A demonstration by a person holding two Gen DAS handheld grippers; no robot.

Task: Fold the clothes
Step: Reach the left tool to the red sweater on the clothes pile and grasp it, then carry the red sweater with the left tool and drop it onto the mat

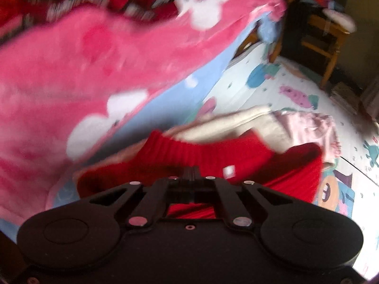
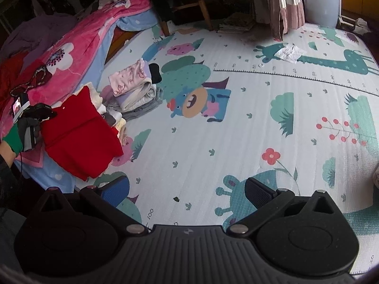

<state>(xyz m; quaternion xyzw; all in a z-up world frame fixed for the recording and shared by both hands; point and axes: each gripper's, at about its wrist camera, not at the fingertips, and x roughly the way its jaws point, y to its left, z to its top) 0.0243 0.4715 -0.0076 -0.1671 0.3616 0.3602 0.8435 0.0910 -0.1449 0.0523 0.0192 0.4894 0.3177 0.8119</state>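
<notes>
A folded red garment (image 2: 80, 132) rests on a stack of folded clothes by the bed edge. My left gripper (image 1: 193, 174) is shut on the red garment (image 1: 189, 151) and shows in the right wrist view (image 2: 47, 113) at the garment's left edge. A second pile of folded pink and grey clothes (image 2: 135, 85) lies on the play mat beyond it; it also shows in the left wrist view (image 1: 303, 127). My right gripper (image 2: 187, 189) is open and empty, above the bare play mat (image 2: 236, 123), well right of the clothes.
A pink flowered blanket (image 2: 78, 47) covers the bed on the left, with more red clothes (image 2: 14, 75) on it. A wooden chair (image 2: 187, 2), books, a curtain and a white bucket (image 2: 322, 0) stand at the far edge of the mat. A white crumpled paper (image 2: 290, 52) lies far right.
</notes>
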